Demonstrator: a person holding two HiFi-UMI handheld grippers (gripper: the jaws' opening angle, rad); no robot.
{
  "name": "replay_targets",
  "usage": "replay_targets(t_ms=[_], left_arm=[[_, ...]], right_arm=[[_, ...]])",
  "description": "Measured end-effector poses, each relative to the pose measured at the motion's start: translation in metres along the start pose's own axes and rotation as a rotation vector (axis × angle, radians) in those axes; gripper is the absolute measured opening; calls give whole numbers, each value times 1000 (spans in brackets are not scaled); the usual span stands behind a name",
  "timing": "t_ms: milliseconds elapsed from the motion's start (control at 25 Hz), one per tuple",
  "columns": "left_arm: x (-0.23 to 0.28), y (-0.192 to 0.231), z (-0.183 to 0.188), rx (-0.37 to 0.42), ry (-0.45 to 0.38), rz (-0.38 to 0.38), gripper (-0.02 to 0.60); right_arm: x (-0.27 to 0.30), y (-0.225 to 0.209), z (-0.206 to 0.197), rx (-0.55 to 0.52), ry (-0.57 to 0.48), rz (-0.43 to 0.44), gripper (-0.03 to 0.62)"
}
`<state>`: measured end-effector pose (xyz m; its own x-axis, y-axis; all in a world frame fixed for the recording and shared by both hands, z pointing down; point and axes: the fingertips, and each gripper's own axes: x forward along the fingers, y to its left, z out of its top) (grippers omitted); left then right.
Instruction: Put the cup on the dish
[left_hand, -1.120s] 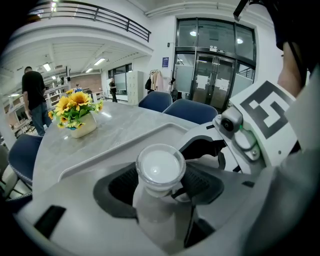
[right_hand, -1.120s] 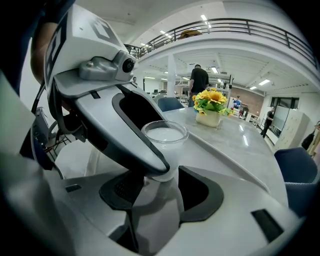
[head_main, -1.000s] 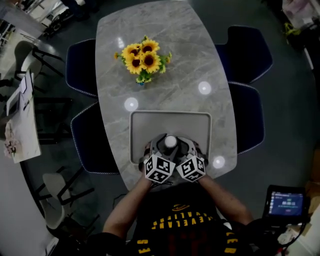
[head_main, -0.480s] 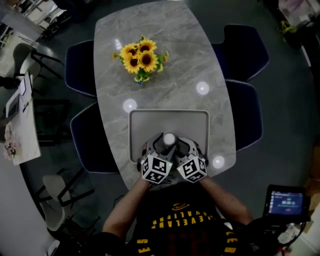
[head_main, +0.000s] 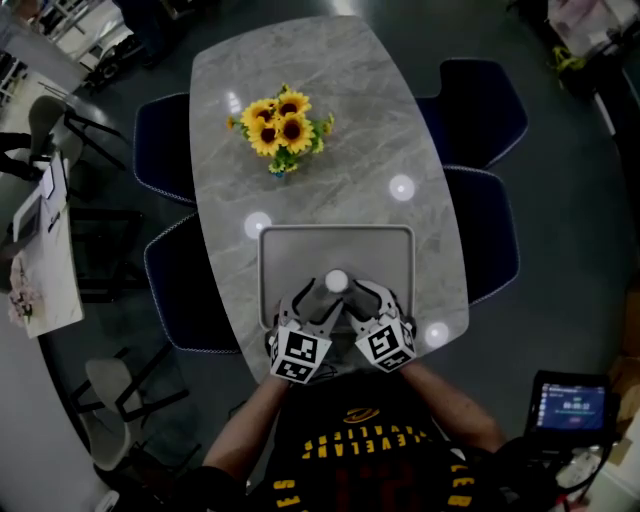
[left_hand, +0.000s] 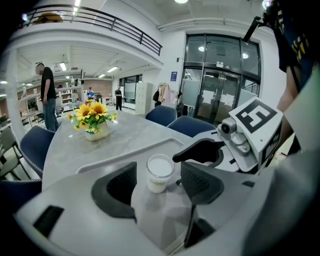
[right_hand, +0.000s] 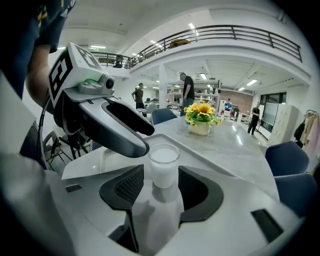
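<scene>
Shows a white cup (head_main: 337, 282) upright on the grey dish (head_main: 300, 250), toward the dish's near side. Shows the left gripper (head_main: 315, 300) and right gripper (head_main: 365, 298) converging on the cup from the dish's near edge. Left fingers (left_hand: 122, 186) apart, flanking the cup with a gap on each side. Right fingers (right_hand: 131, 186) likewise apart, clamped on nothing. Looks done as far as placing goes; seems to leave only backing both grippers clear. Little room around the cup, with one gripper's fingers just beside the other's. Bare dish floor beyond the cup, closed in by the dish's raised edge. Open table (head_main: 330, 120) past the dish's far edge, up to the sunflowers (head_main: 283, 122).
</scene>
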<state>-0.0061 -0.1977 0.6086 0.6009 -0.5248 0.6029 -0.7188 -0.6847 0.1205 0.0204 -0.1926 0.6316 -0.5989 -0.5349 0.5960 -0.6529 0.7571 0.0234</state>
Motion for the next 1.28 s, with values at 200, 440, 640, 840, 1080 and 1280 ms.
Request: replay_targets(t_ms=[200,440,640,840,1080,1280], left_arm=[[-11,-1,23,0,-48,-2,265],[-38,-6,47,-17,-116,4,265],[-56,-9,66,-48,-184,-1,265],[-98,-25,91,-94,-265,-41,265],[-121,-29,115,-98,-339,-34,145],[-131,-35,135,-96,-376,-39,87]], right_arm=[[-8,-8,4,80,-40,-22,218],[-35,-12,43,158,-140,-17,218],[-55,-18,74,172,-220,-24,216],[-95,-5,104,183,-302,-36,99],[-124,-11,130,214,-370,-64,64],[-138,-16,149,235,-425,-50,8]])
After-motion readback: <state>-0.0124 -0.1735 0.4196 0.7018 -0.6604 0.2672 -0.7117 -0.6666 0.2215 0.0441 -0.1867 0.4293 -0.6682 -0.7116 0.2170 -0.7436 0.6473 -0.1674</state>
